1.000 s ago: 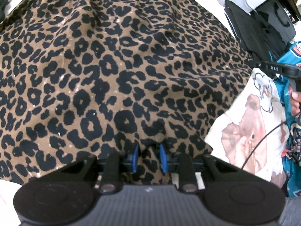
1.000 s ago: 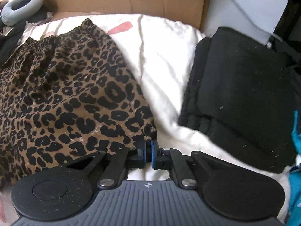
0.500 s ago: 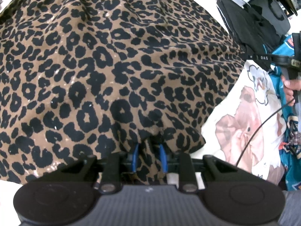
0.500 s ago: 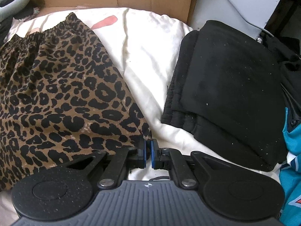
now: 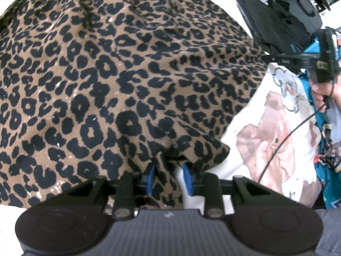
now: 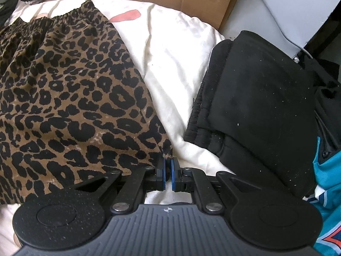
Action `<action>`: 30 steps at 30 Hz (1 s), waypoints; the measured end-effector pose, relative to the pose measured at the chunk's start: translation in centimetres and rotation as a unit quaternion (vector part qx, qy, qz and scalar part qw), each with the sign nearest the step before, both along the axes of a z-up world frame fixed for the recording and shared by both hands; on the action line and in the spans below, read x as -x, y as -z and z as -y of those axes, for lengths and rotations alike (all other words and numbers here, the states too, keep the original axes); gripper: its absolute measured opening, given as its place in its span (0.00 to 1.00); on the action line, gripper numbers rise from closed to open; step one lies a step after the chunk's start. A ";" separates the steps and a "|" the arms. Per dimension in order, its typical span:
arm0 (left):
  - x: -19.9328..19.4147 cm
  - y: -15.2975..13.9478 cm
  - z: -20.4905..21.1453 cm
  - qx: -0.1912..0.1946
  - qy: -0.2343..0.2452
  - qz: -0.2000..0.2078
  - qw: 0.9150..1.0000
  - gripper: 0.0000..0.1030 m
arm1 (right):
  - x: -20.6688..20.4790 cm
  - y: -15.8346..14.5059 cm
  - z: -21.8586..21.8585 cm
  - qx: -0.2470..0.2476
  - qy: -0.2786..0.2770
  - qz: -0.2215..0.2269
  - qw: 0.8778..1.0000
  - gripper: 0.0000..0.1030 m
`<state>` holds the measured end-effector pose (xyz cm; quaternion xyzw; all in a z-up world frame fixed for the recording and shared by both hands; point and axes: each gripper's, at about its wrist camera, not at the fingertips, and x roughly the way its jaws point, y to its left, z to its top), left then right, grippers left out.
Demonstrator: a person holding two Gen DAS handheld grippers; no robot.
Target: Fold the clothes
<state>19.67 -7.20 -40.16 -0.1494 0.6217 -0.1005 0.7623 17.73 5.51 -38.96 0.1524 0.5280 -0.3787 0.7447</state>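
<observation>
**Leopard skirt, hem corners in the claws**

Skirt (image 5: 119, 81) lies spread flat on a white sheet (image 6: 170, 64), elastic waistband at the far edge, hem nearest the cameras. A folded black garment (image 6: 255, 98) sits just beside it to the right, apart from it; a teal garment (image 6: 328, 181) lies at the near right.

Left claw (image 5: 168, 176): jaws opening, a pinched tuck of the hem between the blue pads but the right pad now stands off the cloth. Grip reads as being let go.

Right claw (image 6: 168, 175): jaws together at the skirt's near right corner. The corner tip reaches the pad tips; whether any cloth is actually pinched cannot be told.

Handling, judged: fabric looks like fine corduroy, light, soft, limp, with some body. It bunches readily and will sag between two holds. Not fragile, not slippery. Best holds are the hem corners or the waistband ends, taking both layers together so that the fold stays square.
</observation>
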 end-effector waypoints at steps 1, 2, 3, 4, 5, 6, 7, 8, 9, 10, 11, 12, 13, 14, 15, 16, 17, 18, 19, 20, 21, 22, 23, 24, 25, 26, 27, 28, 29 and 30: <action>0.1 -0.3 0.0 0.004 0.002 0.004 1.000 0.37 | -0.1 0.0 -0.1 0.002 0.000 -0.002 1.000 0.03; -0.1 -0.2 0.4 0.004 0.006 0.005 1.000 0.46 | -0.1 0.0 -0.1 0.003 0.000 -0.003 1.000 0.03; -0.2 -0.2 0.7 0.001 0.012 0.006 1.000 0.55 | -0.2 0.0 -0.2 0.004 0.000 -0.005 1.000 0.03; -0.2 -0.3 0.9 -0.006 0.016 0.009 1.000 0.67 | -0.2 0.0 -0.2 0.005 -0.001 -0.005 1.000 0.03; -0.2 -0.4 1.1 -0.011 0.021 0.013 1.000 0.69 | -0.2 0.0 -0.2 0.005 -0.001 -0.005 1.000 0.03; -0.1 -0.5 1.3 -0.013 0.025 0.017 0.999 0.69 | -0.2 0.0 -0.2 0.006 0.000 -0.005 1.000 0.03; -0.2 -0.5 1.5 -0.014 0.031 0.019 0.999 0.69 | -0.2 0.0 -0.3 0.006 0.000 -0.005 1.000 0.03; -0.2 -0.5 1.8 -0.013 0.038 0.020 0.999 0.69 | -0.2 0.0 -0.3 0.006 0.001 -0.005 1.000 0.03; -0.2 -0.4 2.2 -0.016 0.045 0.021 0.999 0.69 | -0.2 0.0 -0.3 0.006 0.001 -0.005 1.000 0.03; -0.2 -0.3 2.5 -0.021 0.050 0.020 0.998 0.69 | -0.2 0.0 -0.3 0.006 0.002 -0.004 1.000 0.03; -0.2 -0.2 2.7 -0.024 0.053 0.018 0.998 0.69 | -0.2 0.0 -0.3 0.006 0.003 -0.004 1.000 0.03; -0.2 -0.2 2.8 -0.020 0.054 0.016 0.998 0.69 | -0.2 0.1 -0.3 0.006 0.003 -0.004 1.000 0.03; -0.1 -0.3 2.8 -0.014 0.054 0.016 0.998 0.69 | -0.2 0.1 -0.3 0.006 0.003 -0.004 1.000 0.03; -0.1 -0.4 2.8 -0.008 0.054 0.018 0.998 0.69 | -0.2 0.1 -0.3 0.006 0.003 -0.004 1.000 0.04; 0.0 -0.6 2.9 -0.005 0.053 0.024 0.998 0.69 | -0.2 0.1 -0.2 0.006 0.002 -0.004 1.000 0.04; 0.1 -0.8 2.9 -0.005 0.051 0.030 0.998 0.67 | -0.2 0.1 -0.2 0.006 0.002 -0.003 1.000 0.04; 0.1 -0.9 2.7 -0.008 0.043 0.036 0.998 0.61 | -0.2 0.1 -0.2 0.006 0.002 -0.003 1.000 0.04; 0.2 -0.9 2.5 -0.014 0.033 0.040 0.999 0.54 | -0.2 0.1 -0.1 0.005 0.003 -0.002 1.000 0.04; 0.3 -1.0 2.1 -0.017 0.020 0.042 0.999 0.37 | -0.2 0.2 -0.1 0.005 0.004 -0.001 1.000 0.04; 0.3 -0.9 1.6 -0.016 0.008 0.042 0.999 0.28 | -0.2 0.2 -0.1 0.005 0.004 -0.001 1.000 0.04; 0.4 -0.9 1.2 -0.013 -0.001 0.040 0.999 0.25 | -0.3 0.2 -0.1 0.005 0.004 -0.001 1.000 0.04; 0.4 -0.8 0.9 -0.011 -0.005 0.036 0.999 0.20 | -0.3 0.2 -0.1 0.004 0.003 0.000 1.000 0.04; 0.5 -0.7 0.7 -0.010 -0.006 0.032 0.999 0.20 | -0.3 0.2 -0.1 0.004 0.004 0.000 1.000 0.04; 0.6 -0.6 0.6 -0.007 -0.005 0.028 1.000 0.20 | -0.2 0.2 0.0 0.003 0.004 0.002 1.000 0.04; 0.7 -0.6 0.6 -0.003 -0.004 0.024 1.000 0.22 | -0.2 0.2 0.0 0.002 0.006 0.003 1.000 0.04; 0.9 -0.5 0.6 0.001 -0.002 0.020 1.000 0.28 | -0.1 0.2 0.1 0.001 0.007 0.005 1.000 0.04; 1.0 -0.5 0.8 0.007 0.001 0.017 1.000 0.32 | 0.0 0.2 0.1 -0.001 0.010 0.008 1.000 0.04; 1.2 -0.3 1.0 0.013 0.004 0.015 1.000 0.41 | 0.1 0.2 0.2 -0.002 0.012 0.012 1.000 0.04; 1.3 -0.2 1.3 0.014 0.009 0.016 1.000 0.47 | 0.1 0.2 0.2 -0.004 0.015 0.015 1.000 0.04; 1.5 -0.1 1.6 0.012 0.014 0.019 1.000 0.49 | 0.2 0.2 0.3 -0.006 0.017 0.019 1.000 0.04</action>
